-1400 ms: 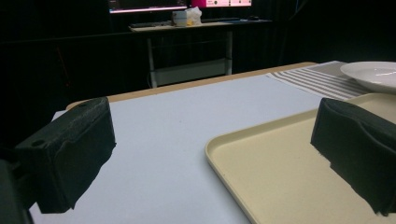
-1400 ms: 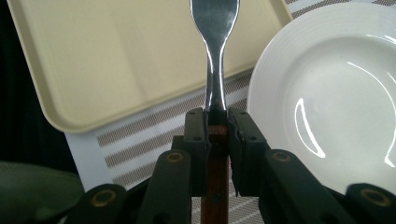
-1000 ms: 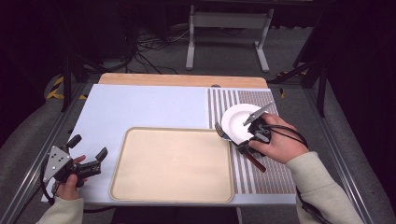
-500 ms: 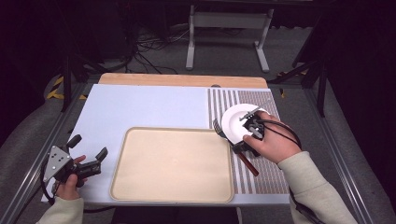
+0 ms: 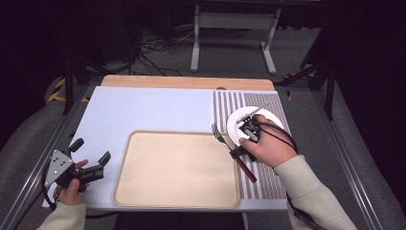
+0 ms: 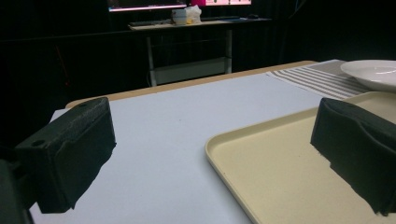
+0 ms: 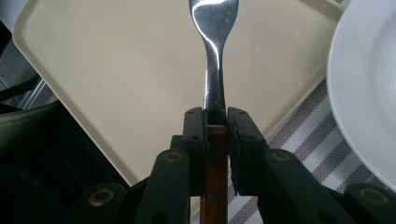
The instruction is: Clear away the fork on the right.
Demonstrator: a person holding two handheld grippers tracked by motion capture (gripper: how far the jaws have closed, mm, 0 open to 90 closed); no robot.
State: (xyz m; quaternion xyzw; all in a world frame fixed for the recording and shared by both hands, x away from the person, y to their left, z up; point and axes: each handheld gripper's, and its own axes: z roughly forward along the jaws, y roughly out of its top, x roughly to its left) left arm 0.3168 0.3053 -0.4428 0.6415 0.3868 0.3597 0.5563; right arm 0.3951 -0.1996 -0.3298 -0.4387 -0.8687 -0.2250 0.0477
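The right gripper (image 7: 215, 122) had its jaws clamped on a wooden-handled fork (image 7: 215, 56), carried over the tray's (image 5: 143, 191) right edge; next, lowering it onto the tray. The left gripper's (image 5: 91, 152) jaws stood wide, empty.

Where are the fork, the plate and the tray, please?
fork (image 7: 215, 56): right gripper view, steel neck.
plate (image 5: 277, 120): high view, right rim.
tray (image 5: 177, 165): high view, bare middle.

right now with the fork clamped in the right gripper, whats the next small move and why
Probably carry the fork a little further over the tray and lower it there. The right gripper is shut on its wooden handle, the tines already reach past the tray's edge, and the plate sits clear beside it.
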